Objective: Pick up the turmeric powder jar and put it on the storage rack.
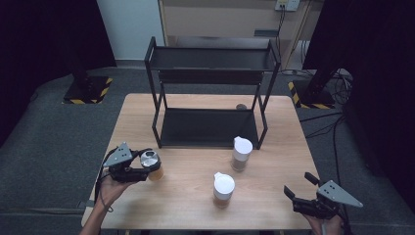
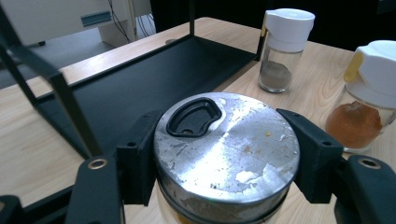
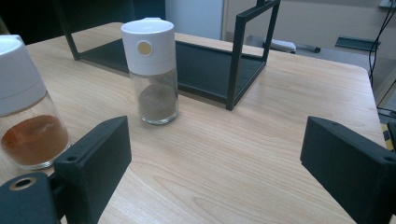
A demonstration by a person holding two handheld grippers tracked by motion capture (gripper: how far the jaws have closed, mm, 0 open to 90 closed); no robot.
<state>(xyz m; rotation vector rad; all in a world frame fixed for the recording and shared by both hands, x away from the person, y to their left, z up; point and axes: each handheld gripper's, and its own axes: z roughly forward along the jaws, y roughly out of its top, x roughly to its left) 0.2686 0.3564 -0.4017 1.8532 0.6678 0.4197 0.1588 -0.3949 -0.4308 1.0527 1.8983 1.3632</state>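
pale wood makes up the table (image 1: 195, 196), the largest thing here, and toward its far side stands a black metal rack (image 1: 211, 93) with two shelves, both bare. none of the jars has reached it, so the work i judge to be in hand, moving jars onto the rack, is at its very start.

three jars are on the near half of the table. the metal-lidded jar (image 1: 152, 164) sits at the near left, just in front of the rack's left front leg, and the left gripper (image 1: 145, 165) has its jaws closed against the jar's sides just under the lid; the left gripper view shows the scuffed silver lid (image 2: 226, 142) wedged between the two black pads. whether the jar is lifted or resting on the wood, i cannot tell.

the white-capped jar of grey powder (image 1: 241, 153) stands by the rack's right front leg, and the white-capped jar of orange powder (image 1: 223, 188) stands nearer the person, apart from it. neither is touched.

the right gripper (image 1: 299, 185) hovers at the near right corner, jaws spread wide and holding nothing, well apart from both white-capped jars.

so one jar is gripped, two wait, and every placement is left to do.
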